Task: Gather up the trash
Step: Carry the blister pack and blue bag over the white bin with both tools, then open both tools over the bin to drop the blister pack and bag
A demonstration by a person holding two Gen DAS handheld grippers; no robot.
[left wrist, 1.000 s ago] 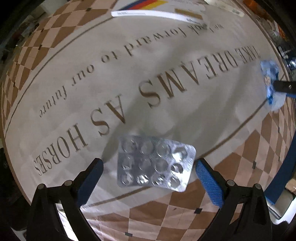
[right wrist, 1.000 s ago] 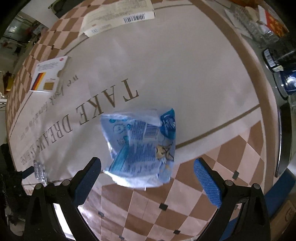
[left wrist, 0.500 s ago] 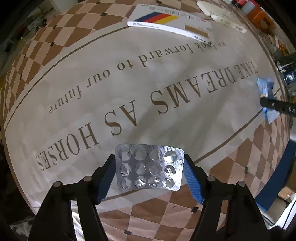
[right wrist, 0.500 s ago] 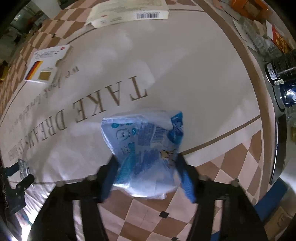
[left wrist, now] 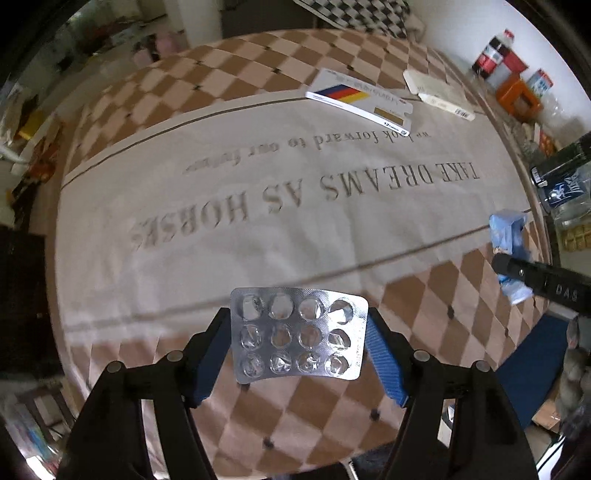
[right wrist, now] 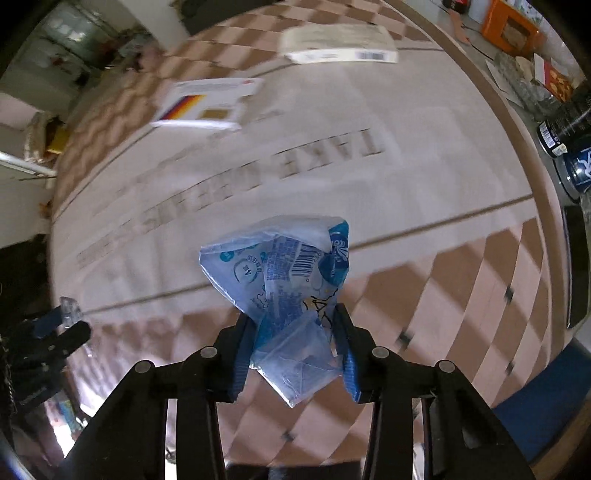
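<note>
trash here is two pieces, each clamped in a gripper above the tablecloth (left wrist: pixel 332 229). the empty silver blister pack (left wrist: pixel 298 334) sits flat between the blue pads of the left gripper (left wrist: pixel 298 354), which pinches it by its two short edges; the pack is lifted clear of the tablecloth, over the checkered border nearest the camera. all its pockets look burst and hollow. the left gripper's jaws have just been closing, with the pack between them.

the crumpled blue plastic wrapper (right wrist: pixel 288 291) is squeezed between the blue pads of the right gripper (right wrist: pixel 293 350), whose jaws have just been closing to their tightest with the wrapper between them. its lower half bunches between the fingers and its printed upper half, with a barcode, fans out above them, off the tablecloth.

on the tablecloth beyond the printed words lies a white box with a black, red and yellow stripe (left wrist: pixel 360 101), and just past it, toward the far edge, a flat cream box with a barcode (right wrist: pixel 340 48). off the tablecloth's right edge stand a dark can (right wrist: pixel 561 134), an orange box (right wrist: pixel 511 27) and a dark-capped bottle (left wrist: pixel 493 55), well apart from both grippers.
</note>
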